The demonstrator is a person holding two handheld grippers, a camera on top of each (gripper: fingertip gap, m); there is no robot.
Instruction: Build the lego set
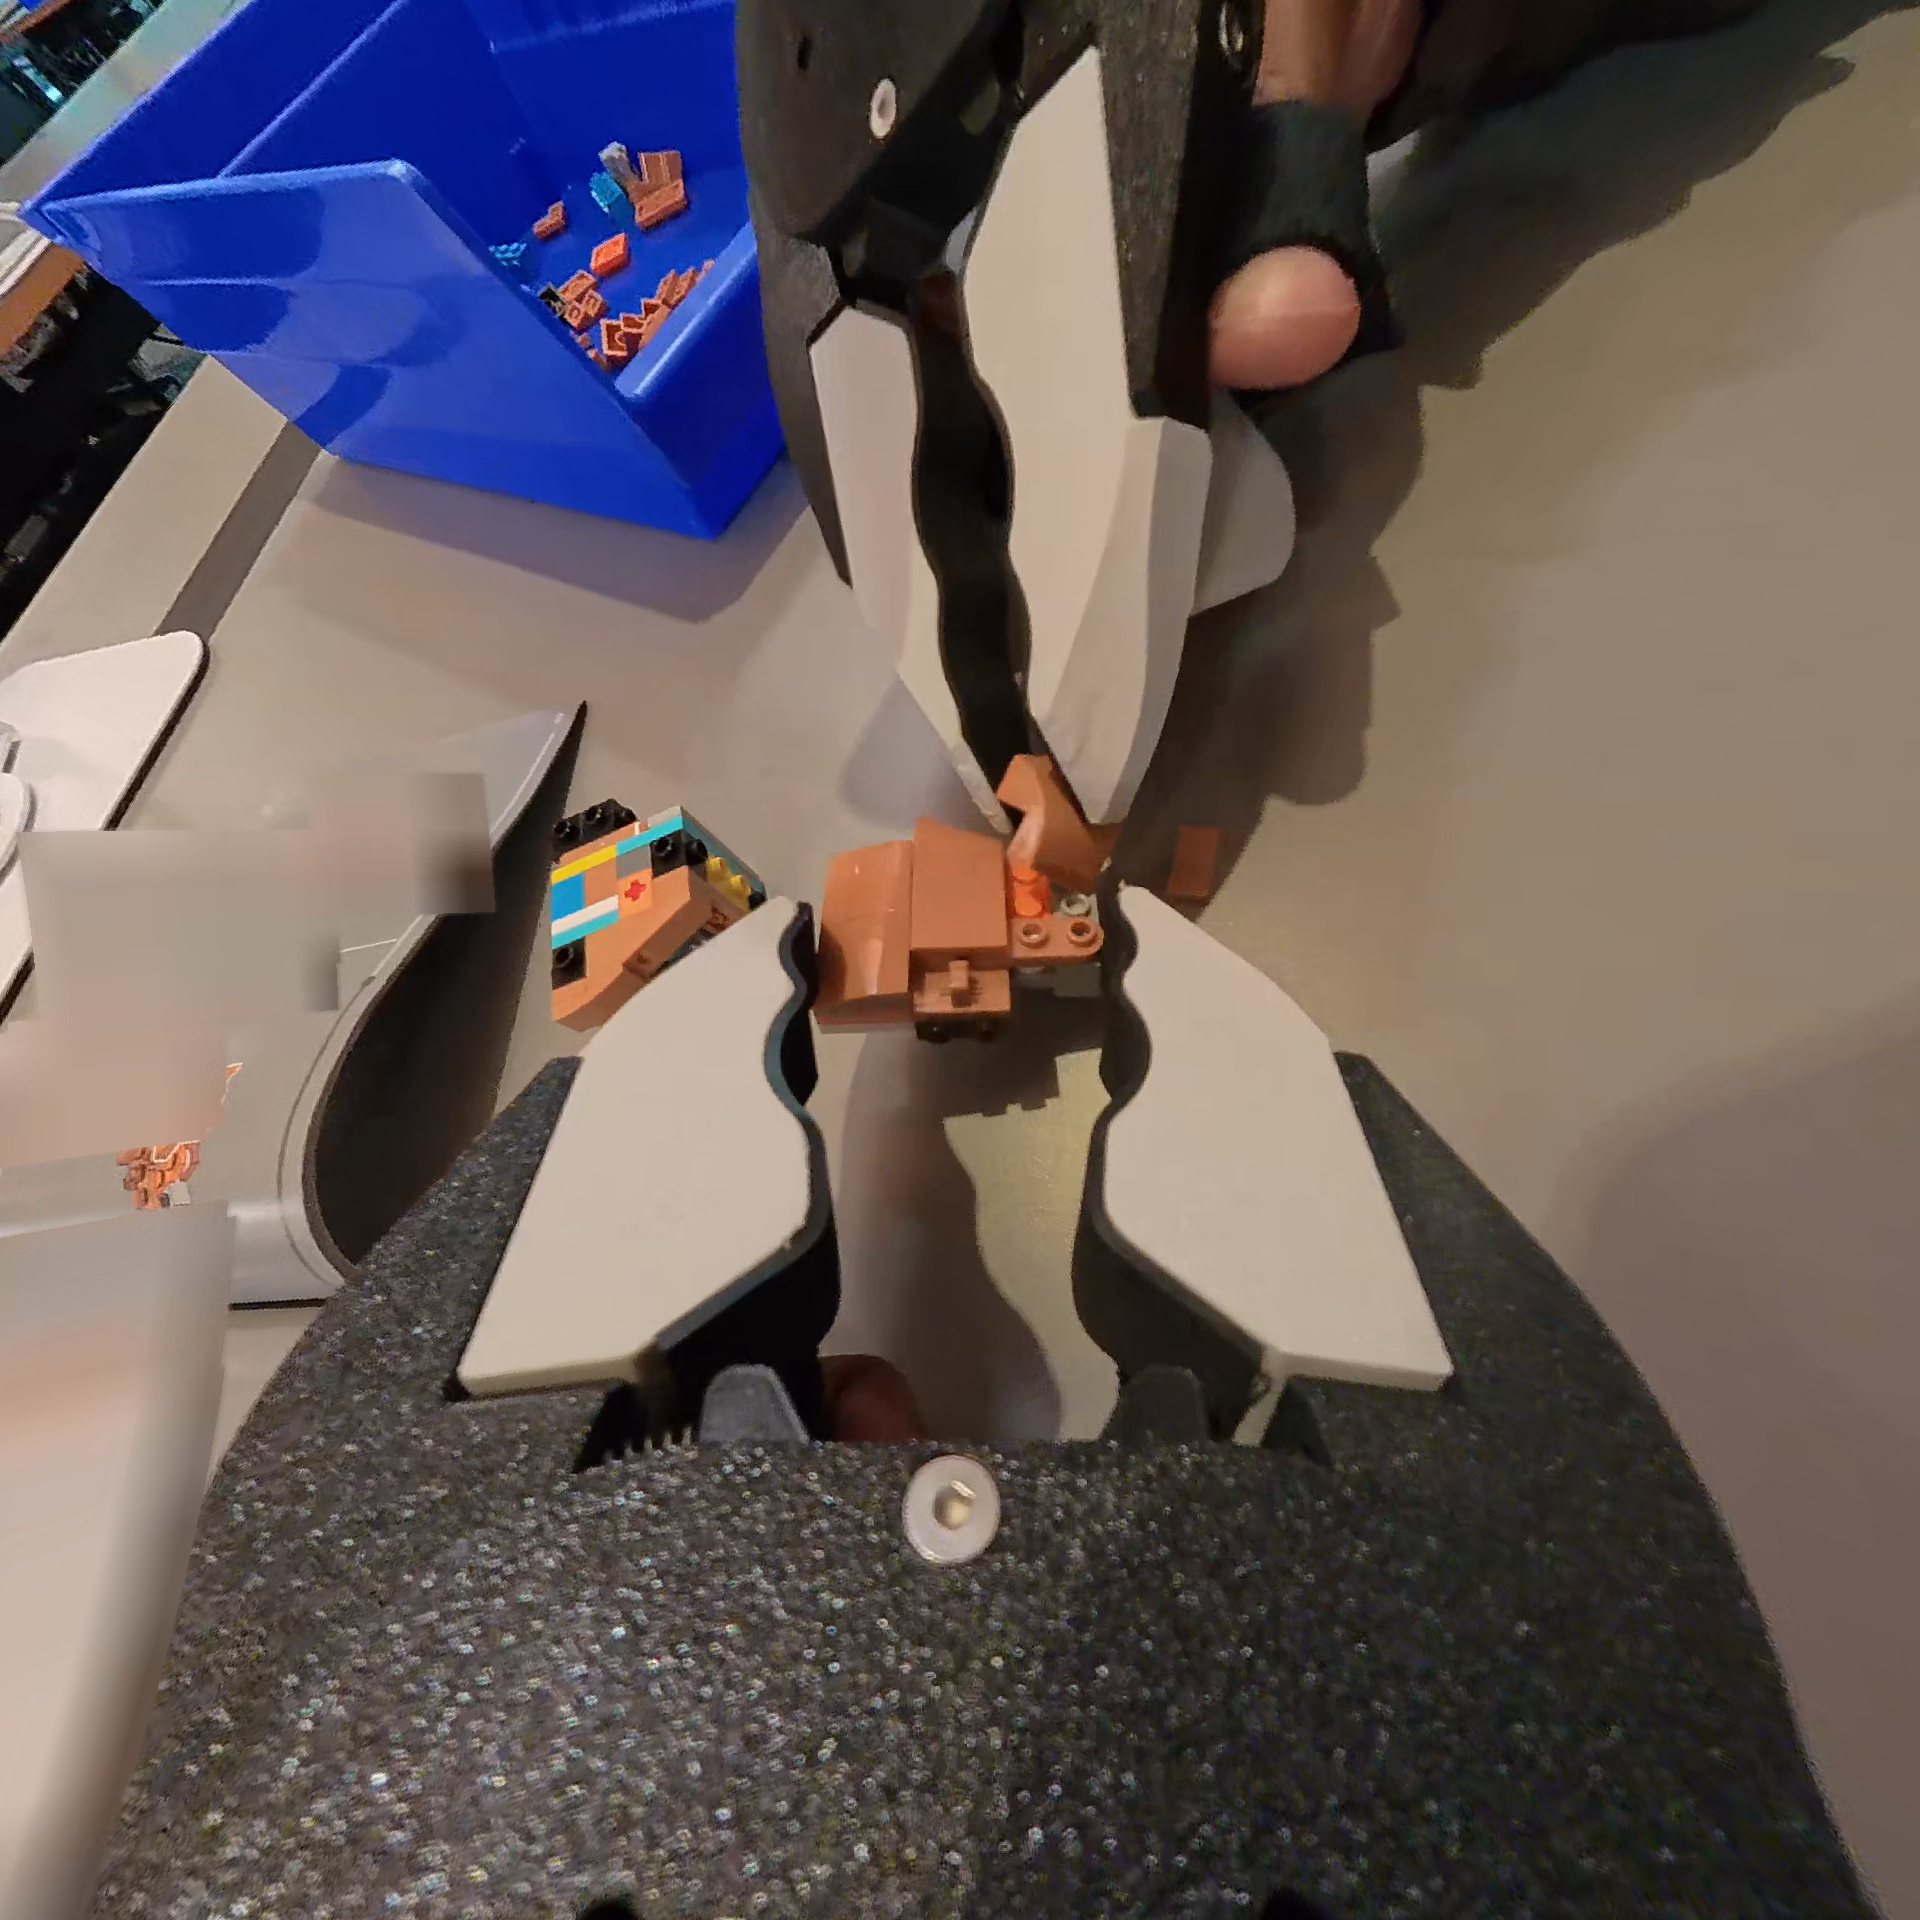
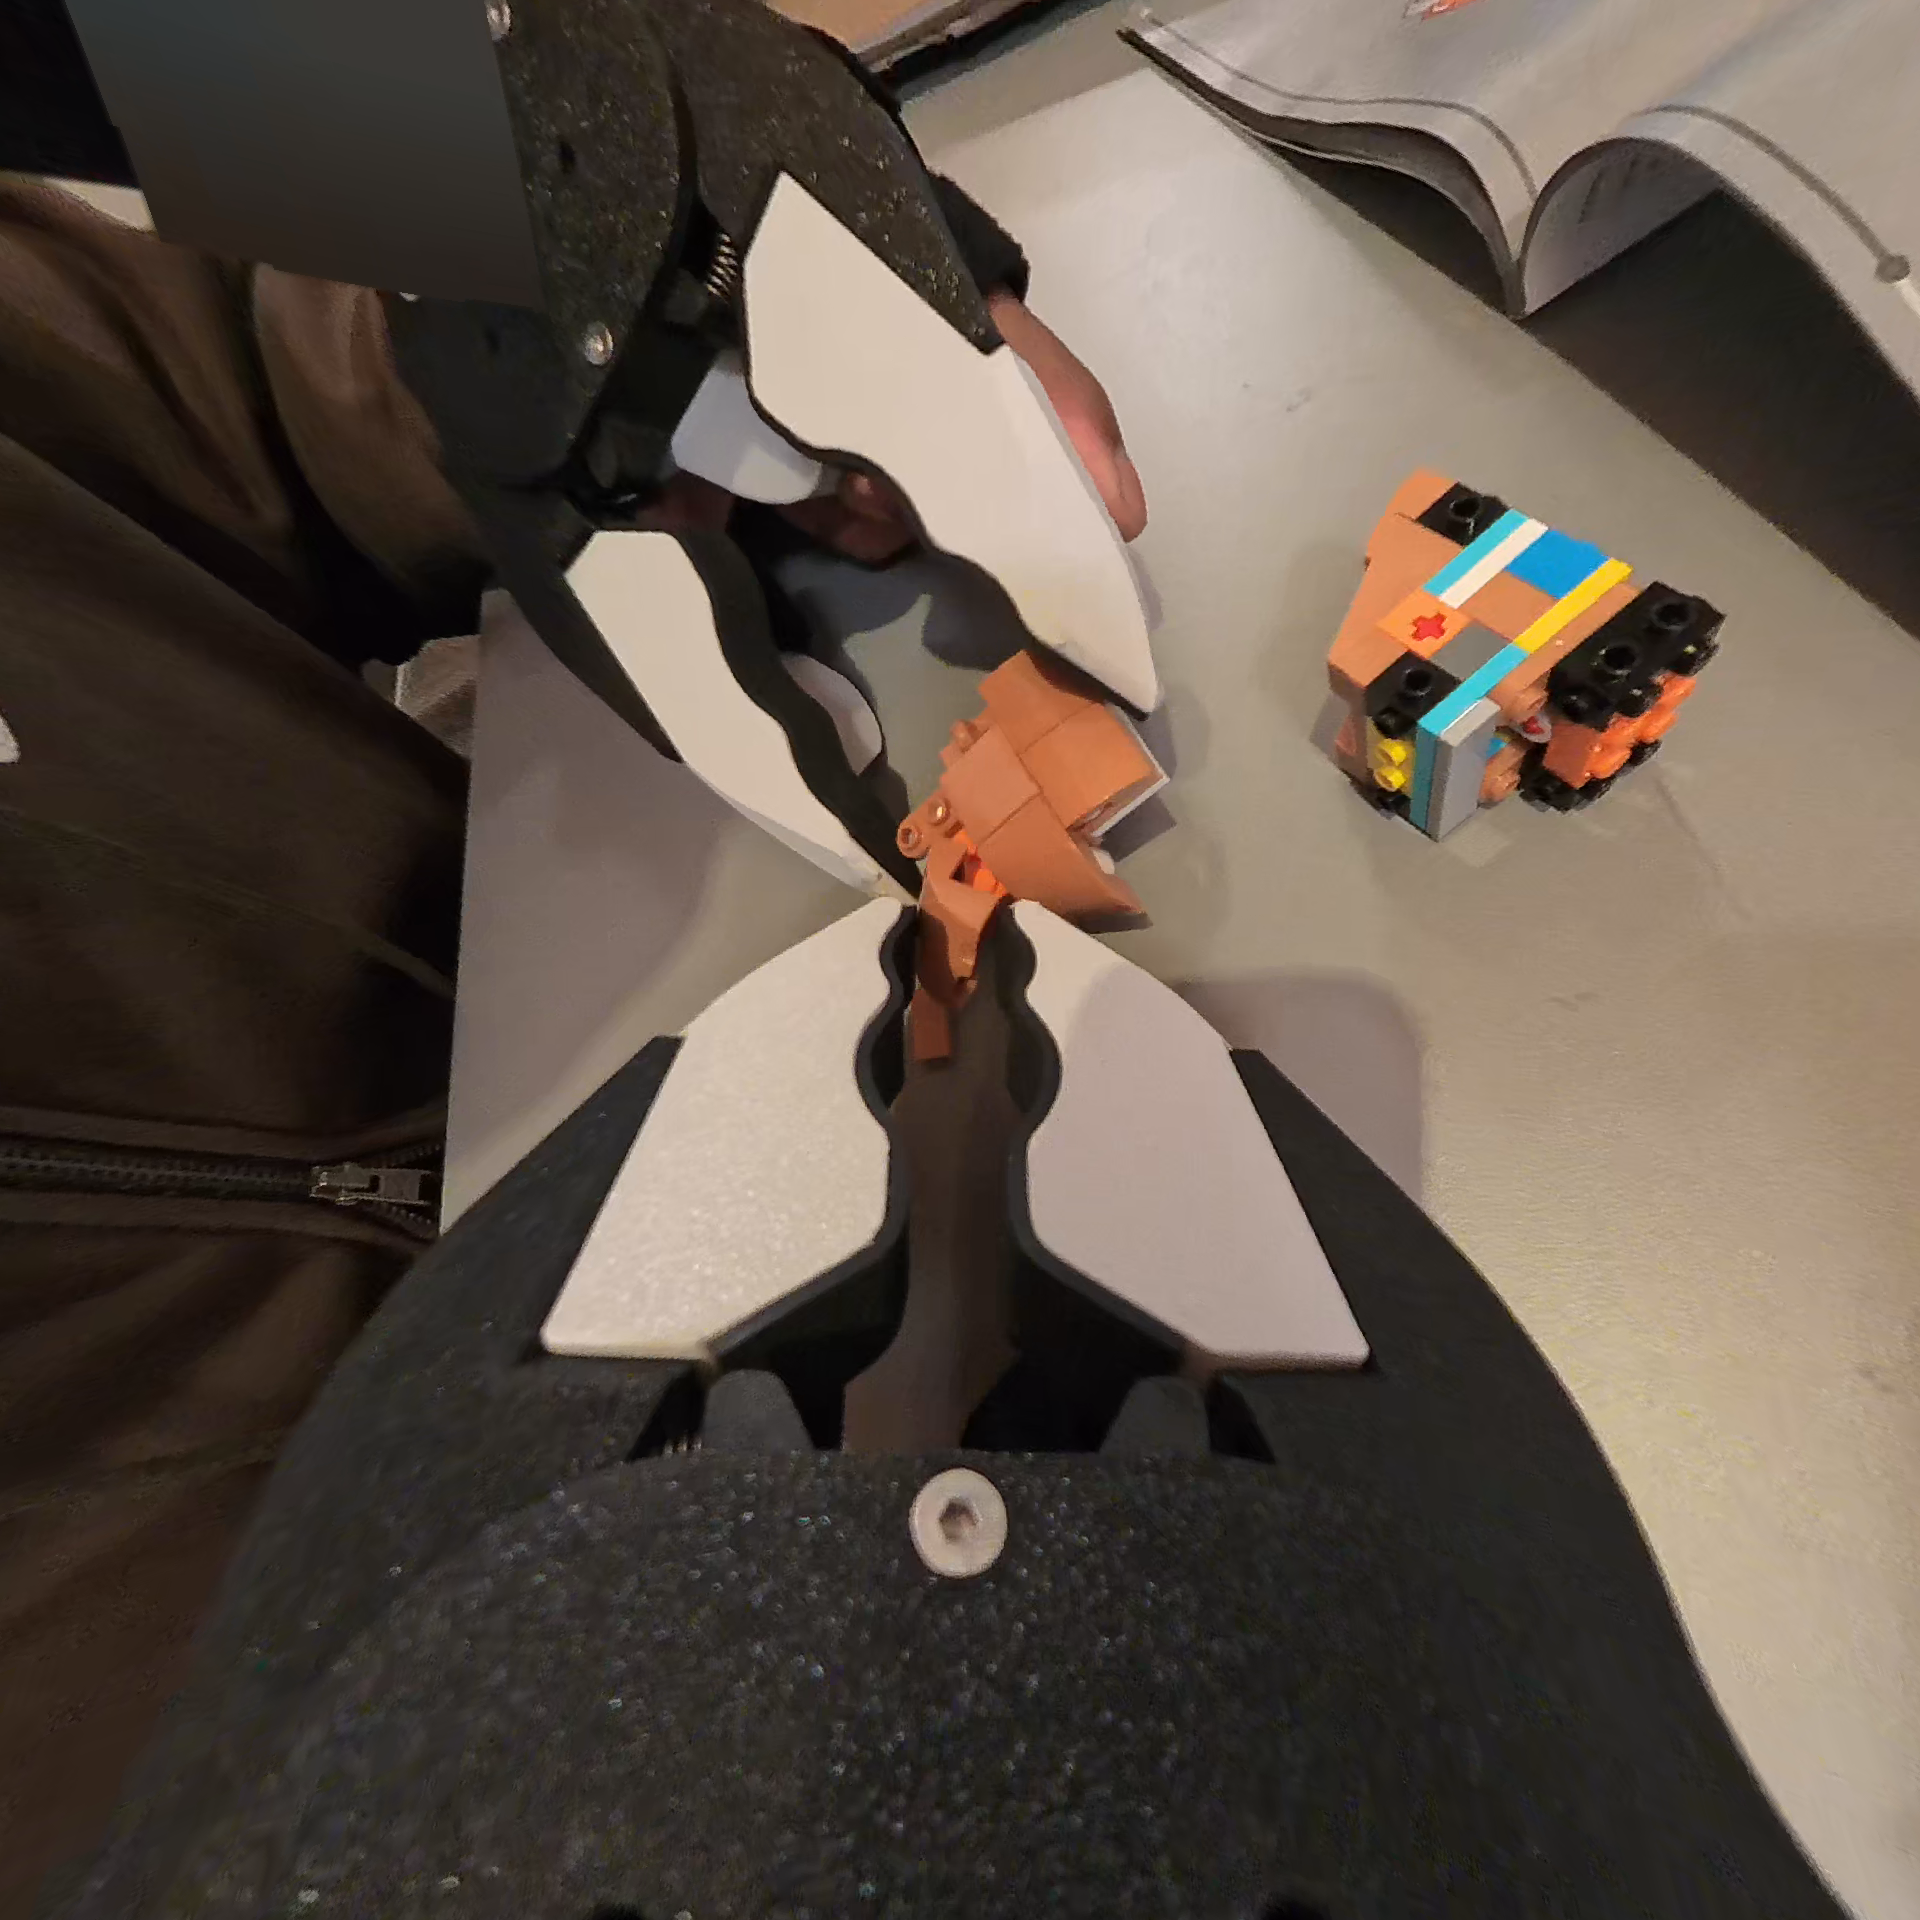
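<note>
Your left claw (image 1: 961,914) is spread wide around the brown lego assembly (image 1: 935,935), its fingertips flanking it, though you cannot tell from these views whether they press on it or whether it rests on the bench (image 1: 1558,831). Your right claw (image 2: 956,925) is pinched nearly closed on a small brown piece (image 2: 940,987), held against the assembly's orange-studded end. A second, striped lego block (image 2: 1507,655) sits apart on the bench, between the assembly and the open booklet (image 2: 1558,156), and the blue bin (image 1: 416,260) of loose bricks stands toward the bench's far edge.
</note>
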